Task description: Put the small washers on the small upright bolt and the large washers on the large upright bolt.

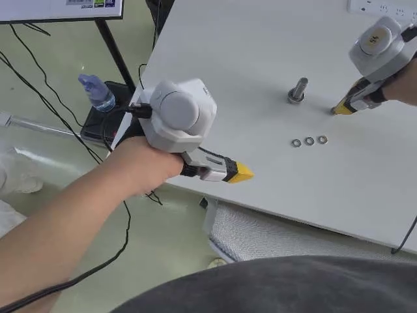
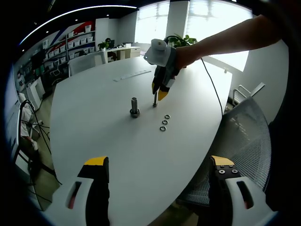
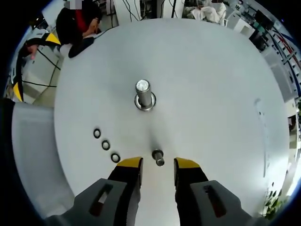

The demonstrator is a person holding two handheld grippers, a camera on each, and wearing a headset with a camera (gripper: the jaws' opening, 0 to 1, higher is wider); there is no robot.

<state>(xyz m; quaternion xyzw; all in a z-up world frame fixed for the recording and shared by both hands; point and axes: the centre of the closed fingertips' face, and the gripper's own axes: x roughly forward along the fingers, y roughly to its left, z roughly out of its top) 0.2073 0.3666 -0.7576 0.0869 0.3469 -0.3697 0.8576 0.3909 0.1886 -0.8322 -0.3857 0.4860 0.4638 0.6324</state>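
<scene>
The large upright bolt (image 1: pixel 298 90) (image 2: pixel 135 107) (image 3: pixel 143 94) stands mid-table. Three small washers (image 1: pixel 309 140) (image 2: pixel 165 122) (image 3: pixel 106 144) lie flat in a short row on the table near it. The small upright bolt (image 3: pixel 158 156) (image 2: pixel 154 100) stands just ahead of my right gripper (image 3: pixel 158 164) (image 1: pixel 342 109) (image 2: pixel 162 89), whose jaws are narrowly open on either side of it, holding nothing. My left gripper (image 2: pixel 159 162) (image 1: pixel 241 173) hovers over the table's near edge, wide open and empty, well away from the washers.
The white table (image 1: pixel 260 52) ends close under my left gripper. Beyond that edge a grey mesh chair (image 1: pixel 260 235) stands below, and a water bottle (image 1: pixel 96 91) and cables lie on the floor. A power strip (image 1: pixel 384 8) sits at the far right.
</scene>
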